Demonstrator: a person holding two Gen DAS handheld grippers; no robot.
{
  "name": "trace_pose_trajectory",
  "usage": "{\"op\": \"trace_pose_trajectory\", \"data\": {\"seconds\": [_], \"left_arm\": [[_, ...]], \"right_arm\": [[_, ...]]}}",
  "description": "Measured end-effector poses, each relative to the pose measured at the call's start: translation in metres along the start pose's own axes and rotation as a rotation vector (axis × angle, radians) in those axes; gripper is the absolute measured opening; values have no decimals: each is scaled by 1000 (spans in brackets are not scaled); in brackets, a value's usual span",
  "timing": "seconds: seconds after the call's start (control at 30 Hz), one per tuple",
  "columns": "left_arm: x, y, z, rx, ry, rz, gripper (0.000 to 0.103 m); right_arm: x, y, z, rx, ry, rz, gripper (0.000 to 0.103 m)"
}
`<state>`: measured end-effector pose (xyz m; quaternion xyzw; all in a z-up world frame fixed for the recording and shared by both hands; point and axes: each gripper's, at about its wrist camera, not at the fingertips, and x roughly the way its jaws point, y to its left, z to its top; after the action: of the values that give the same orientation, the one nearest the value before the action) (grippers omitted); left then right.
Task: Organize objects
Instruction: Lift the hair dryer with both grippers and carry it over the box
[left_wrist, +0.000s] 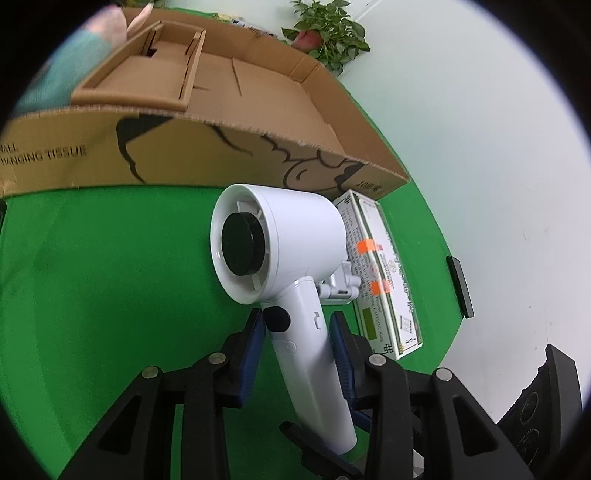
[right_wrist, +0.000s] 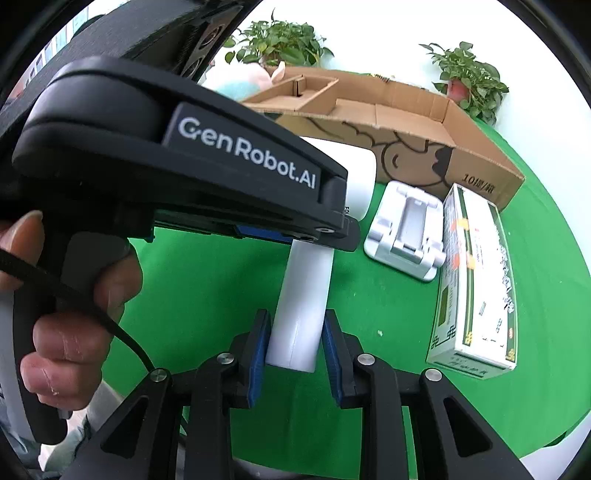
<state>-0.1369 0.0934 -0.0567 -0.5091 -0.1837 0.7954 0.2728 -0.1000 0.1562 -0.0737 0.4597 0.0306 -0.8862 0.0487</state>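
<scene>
The white hair dryer is front and centre, held above the green tabletop with both grippers on its handle, barrel end with the dark round cap facing the left wrist camera. The left gripper has its blue-padded fingers either side of the upper handle, just below the black button; the right-hand pad looks pressed against the plastic, the left one sits right at it (a hair of green may show between, hard to call). Lower down, the right gripper clamps the butt end of the handle, both blue pads flat against the white plastic, a firm grip there. In the right wrist view the left gripper's black body, lettered GenRobot.AI, fills the upper left, a person's hand wrapped round its grip with a black cable crossing the knuckles.

Just beside the dryer lies a small white folding stand flat on the green, and next to that a long white-and-green printed carton. Behind them sits the open cardboard box, black line drawing on its side, with a cardboard insert inside. A pink-and-teal plush toy leans at the box's far corner. Two potted plants stand beyond on the white surface.
</scene>
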Motion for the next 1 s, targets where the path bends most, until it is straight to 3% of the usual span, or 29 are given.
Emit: {"op": "trace_pose_trajectory", "data": {"seconds": [0.23, 0.7, 1.0], "left_arm": [[-27, -7, 12, 36, -65, 24, 34], [-43, -34, 34, 90, -136, 59, 33], [-51, -47, 72, 113, -167, 70, 33]], "right_arm": [[-15, -4, 14, 13, -48, 9, 26], [-46, 4, 30, 35, -112, 19, 26], [-55, -7, 59, 47, -148, 26, 26]]}}
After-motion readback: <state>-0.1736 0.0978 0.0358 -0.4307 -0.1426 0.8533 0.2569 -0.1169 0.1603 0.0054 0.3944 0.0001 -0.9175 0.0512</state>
